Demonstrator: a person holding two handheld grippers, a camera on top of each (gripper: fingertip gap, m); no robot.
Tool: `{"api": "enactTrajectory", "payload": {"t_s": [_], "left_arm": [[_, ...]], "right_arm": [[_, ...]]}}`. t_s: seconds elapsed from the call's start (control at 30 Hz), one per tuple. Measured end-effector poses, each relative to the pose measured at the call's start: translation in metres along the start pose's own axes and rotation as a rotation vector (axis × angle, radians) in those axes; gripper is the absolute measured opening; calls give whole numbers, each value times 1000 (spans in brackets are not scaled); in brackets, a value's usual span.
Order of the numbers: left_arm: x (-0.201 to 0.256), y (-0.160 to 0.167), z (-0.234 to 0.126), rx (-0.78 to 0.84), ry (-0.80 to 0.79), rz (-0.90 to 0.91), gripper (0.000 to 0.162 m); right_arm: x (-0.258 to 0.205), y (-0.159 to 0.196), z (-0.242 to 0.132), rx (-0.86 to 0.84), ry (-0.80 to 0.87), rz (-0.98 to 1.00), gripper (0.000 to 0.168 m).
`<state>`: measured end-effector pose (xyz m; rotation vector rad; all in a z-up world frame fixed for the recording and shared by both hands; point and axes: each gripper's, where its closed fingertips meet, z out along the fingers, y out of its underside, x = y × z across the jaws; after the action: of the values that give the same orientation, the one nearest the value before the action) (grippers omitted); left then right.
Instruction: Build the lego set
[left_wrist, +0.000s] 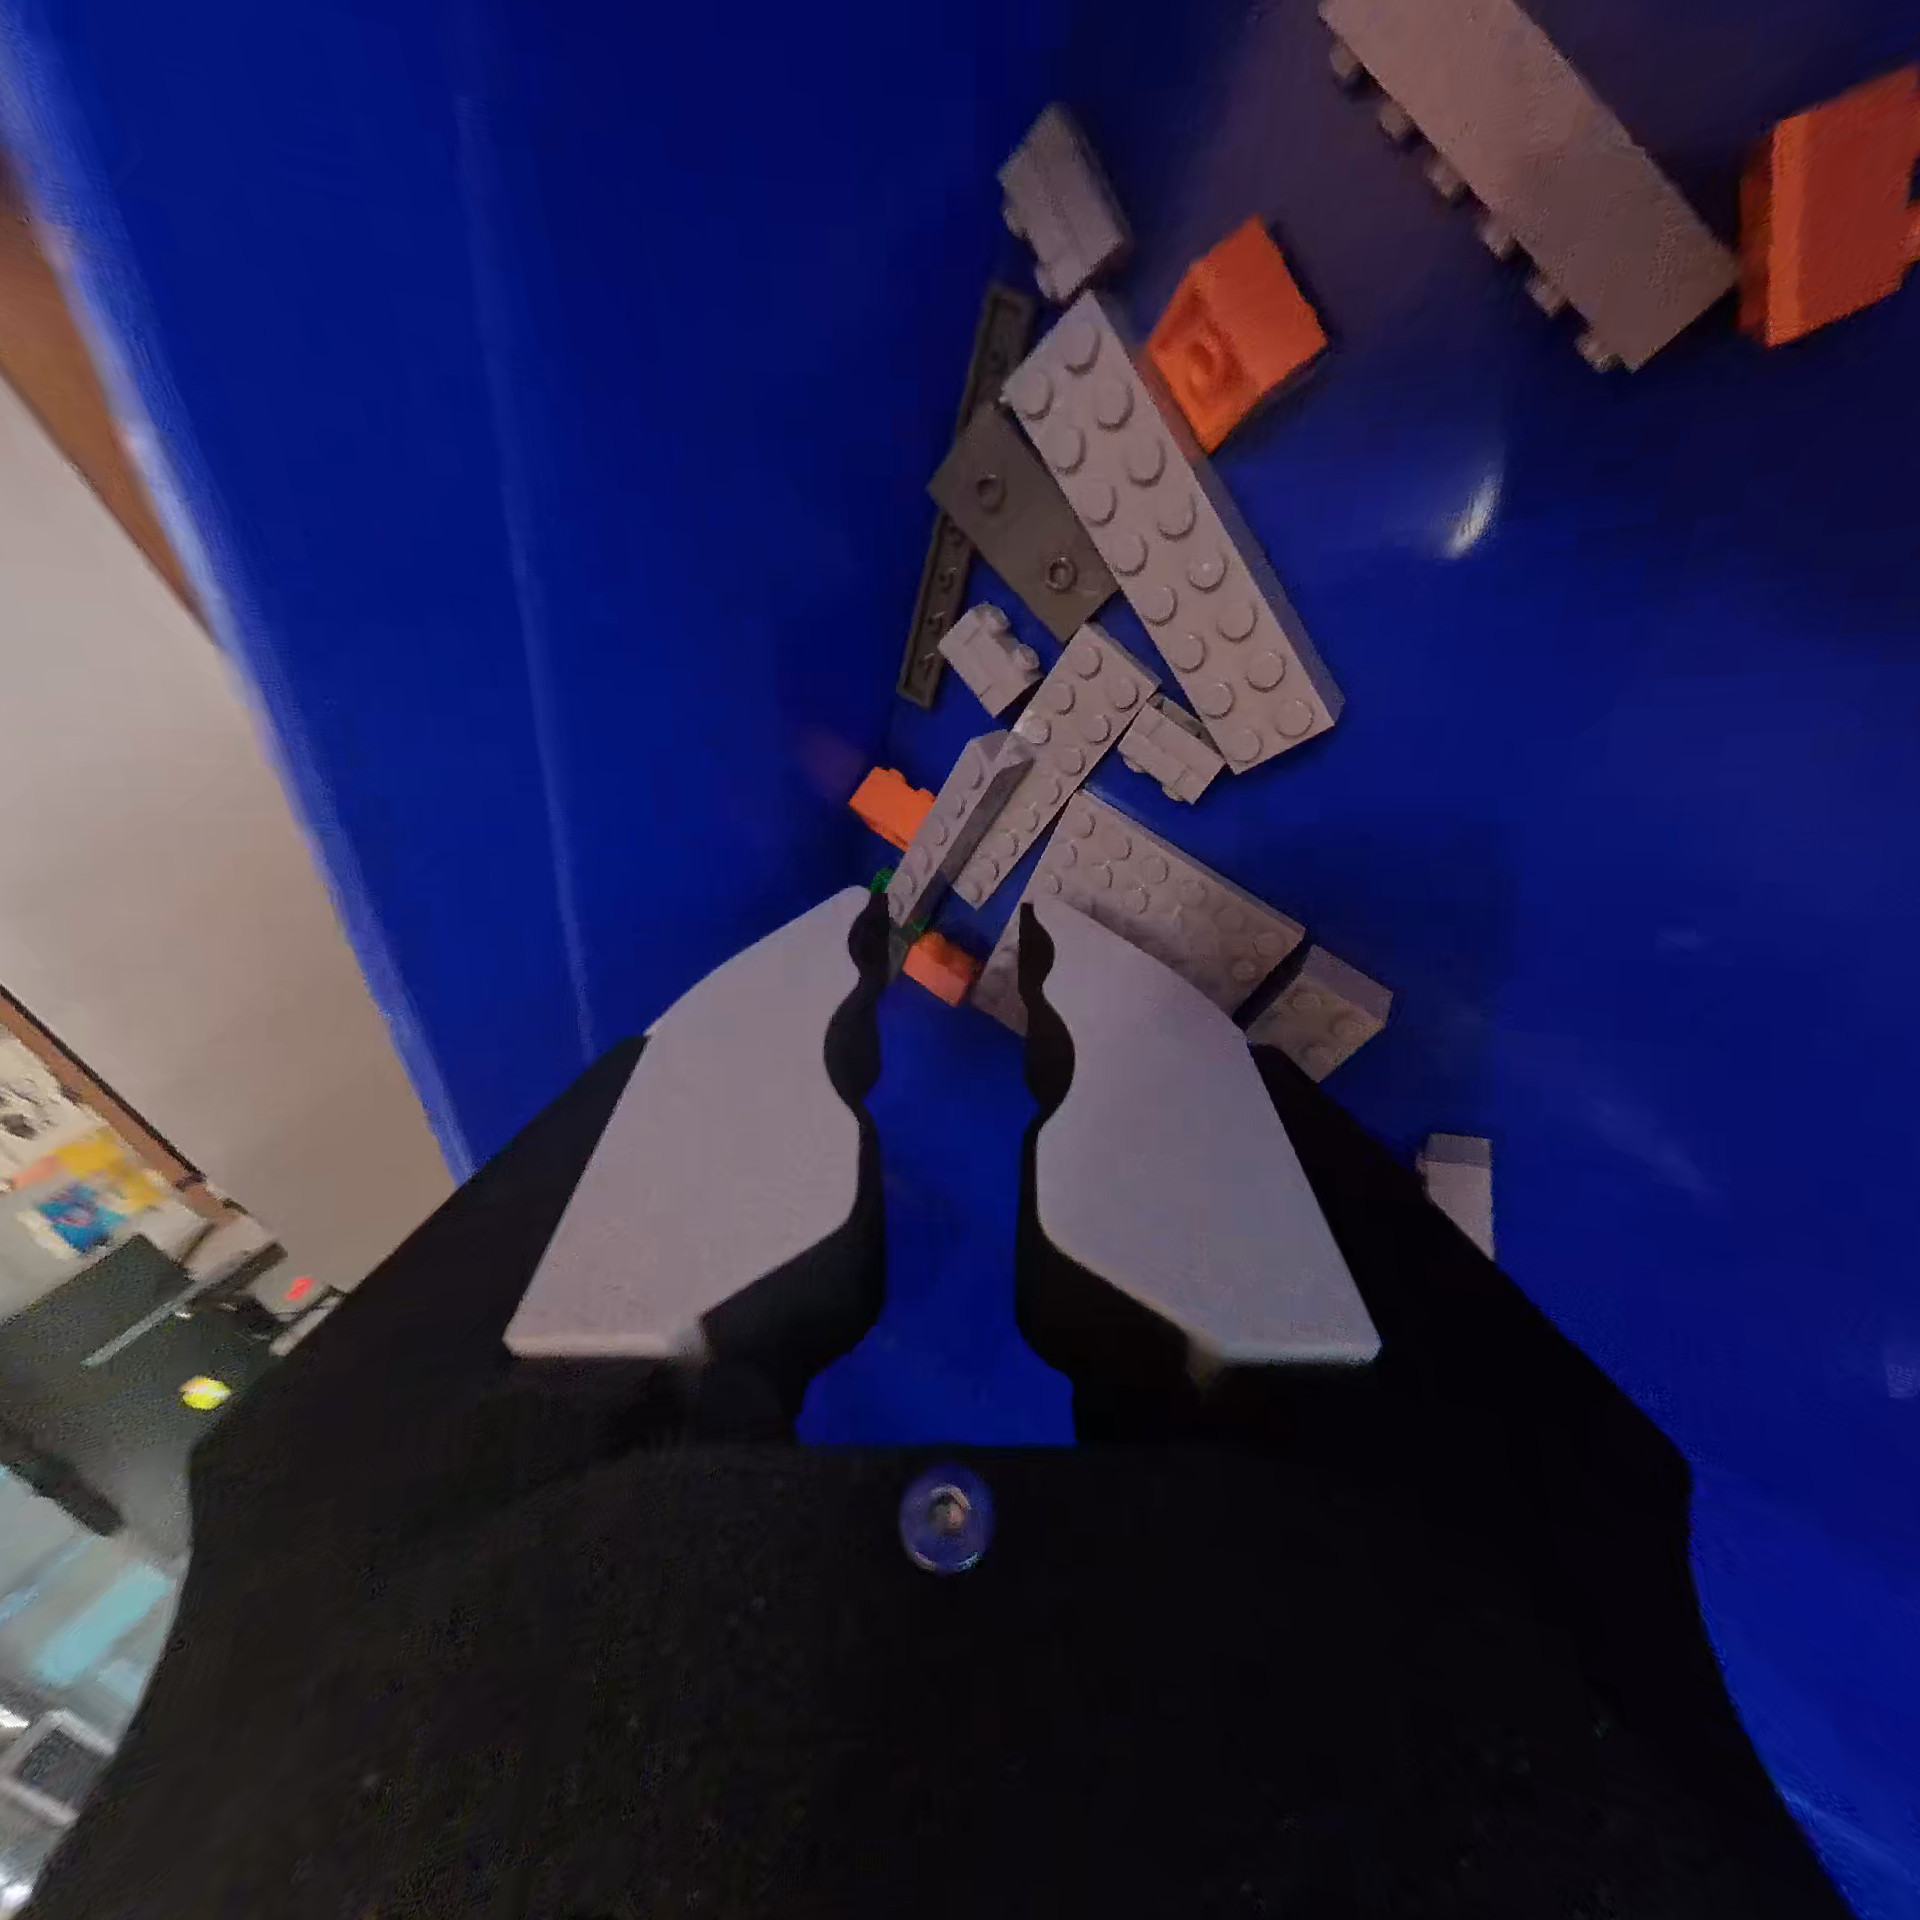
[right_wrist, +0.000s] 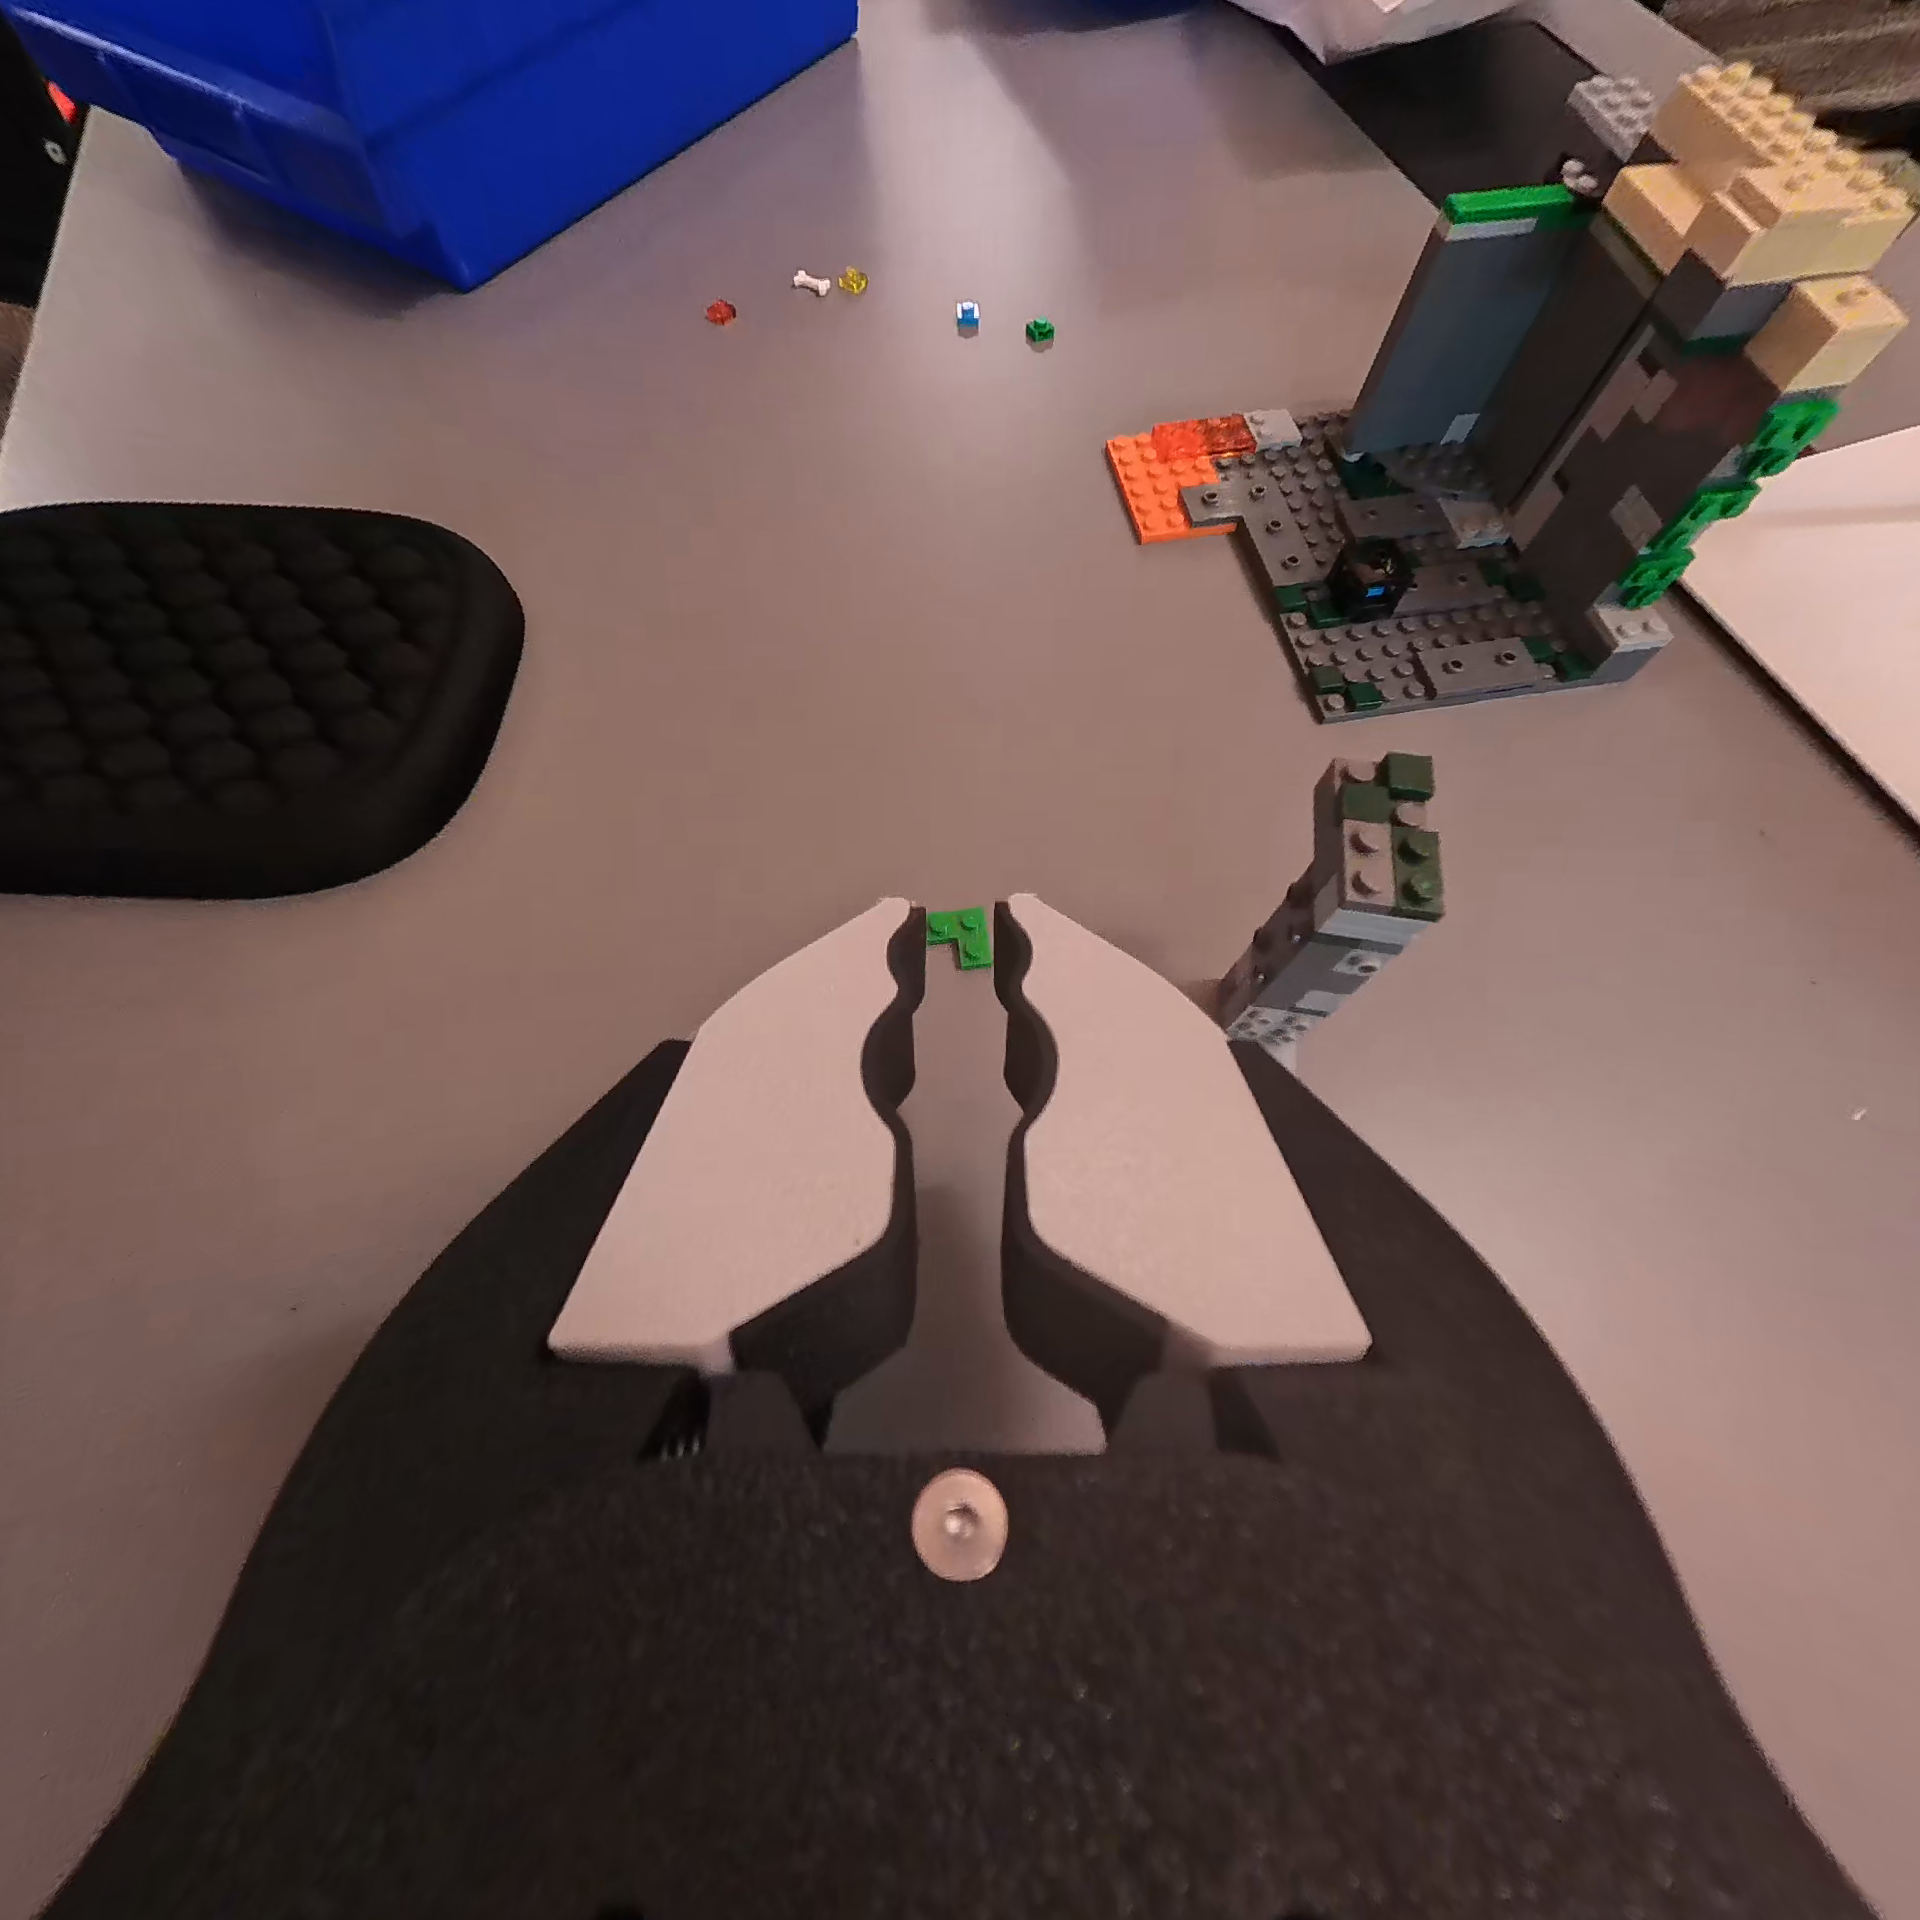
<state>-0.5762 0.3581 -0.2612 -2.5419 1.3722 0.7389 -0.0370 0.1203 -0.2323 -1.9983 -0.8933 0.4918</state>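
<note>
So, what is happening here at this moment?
A person is building a lego set with two handheld claws. The left claw reaches into a blue bin of loose grey and orange bricks, its jaws open near a narrow grey plate. The right claw hangs over the grey table, jaws either side of a small green plate. The half-built model stands farther off on the table.

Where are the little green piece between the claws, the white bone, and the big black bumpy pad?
green piece (right_wrist: 961, 935): right wrist view, on its studded top.
white bone (right_wrist: 811, 281): right wrist view, on its shaft.
black pad (right_wrist: 223, 691): right wrist view, on its honeycomb top.
</note>
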Motion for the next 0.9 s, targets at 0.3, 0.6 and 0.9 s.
{"api": "enactTrajectory", "payload": {"t_s": [0.3, 0.6, 0.9], "left_arm": [[-6, -5, 24, -86, -16, 286, 15], [42, -26, -13, 60, 205, 291, 9], [104, -41, -74, 205, 356, 280, 30]], "right_arm": [[-3, 6, 4, -23, -17, -10, 12], [-5, 9, 5, -28, -37, -12, 11], [-9, 11, 4, -27, -56, -27, 11]]}}
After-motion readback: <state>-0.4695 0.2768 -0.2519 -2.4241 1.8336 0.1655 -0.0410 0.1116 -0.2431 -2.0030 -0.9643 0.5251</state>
